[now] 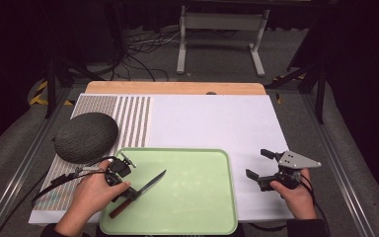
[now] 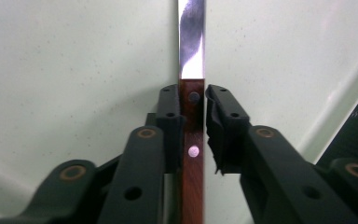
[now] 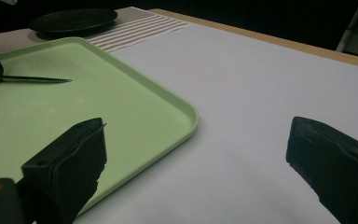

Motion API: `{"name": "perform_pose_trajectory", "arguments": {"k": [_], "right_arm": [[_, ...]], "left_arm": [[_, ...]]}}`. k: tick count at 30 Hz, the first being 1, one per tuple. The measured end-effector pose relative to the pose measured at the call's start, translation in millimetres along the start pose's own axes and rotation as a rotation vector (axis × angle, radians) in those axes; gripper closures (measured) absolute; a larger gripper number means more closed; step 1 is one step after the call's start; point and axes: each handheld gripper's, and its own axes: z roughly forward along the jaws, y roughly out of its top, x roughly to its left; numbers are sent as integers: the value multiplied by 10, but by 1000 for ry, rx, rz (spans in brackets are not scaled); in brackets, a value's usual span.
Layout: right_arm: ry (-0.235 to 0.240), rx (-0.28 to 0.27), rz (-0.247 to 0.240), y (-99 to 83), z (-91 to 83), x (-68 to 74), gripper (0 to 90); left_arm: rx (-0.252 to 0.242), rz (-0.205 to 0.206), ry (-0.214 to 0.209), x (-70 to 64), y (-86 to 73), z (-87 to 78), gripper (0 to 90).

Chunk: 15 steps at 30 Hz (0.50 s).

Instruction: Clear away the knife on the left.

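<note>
Over the green tray (image 1: 197,197), left tool (image 2: 193,100) astride the knife (image 2: 192,56) handle.

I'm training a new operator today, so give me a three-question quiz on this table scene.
1. True or false: the right gripper stands open over the white board.
2. Which part of the knife sits between the left gripper's jaws? A blade, B wooden handle, C tip.
3. Fill in: the knife lies on the green ____.

Key: 1 true; 2 B; 3 tray.
</note>
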Motion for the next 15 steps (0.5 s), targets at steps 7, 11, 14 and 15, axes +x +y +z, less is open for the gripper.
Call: {"name": "perform_pose_trajectory", "arguments": {"k": [7, 11, 14, 15], "right_arm": [[6, -7, 3, 3, 2, 3, 56], [6, -6, 3, 3, 2, 3, 55], [5, -7, 3, 3, 2, 2, 55], [6, -6, 2, 2, 2, 2, 55]], "left_arm": [[-49, 23, 30, -32, -1, -53, 436], [-86, 69, 64, -58, 3, -82, 315], [-124, 103, 79, -92, 1, -105, 244], [-139, 113, 78, -98, 2, -109, 219]]}}
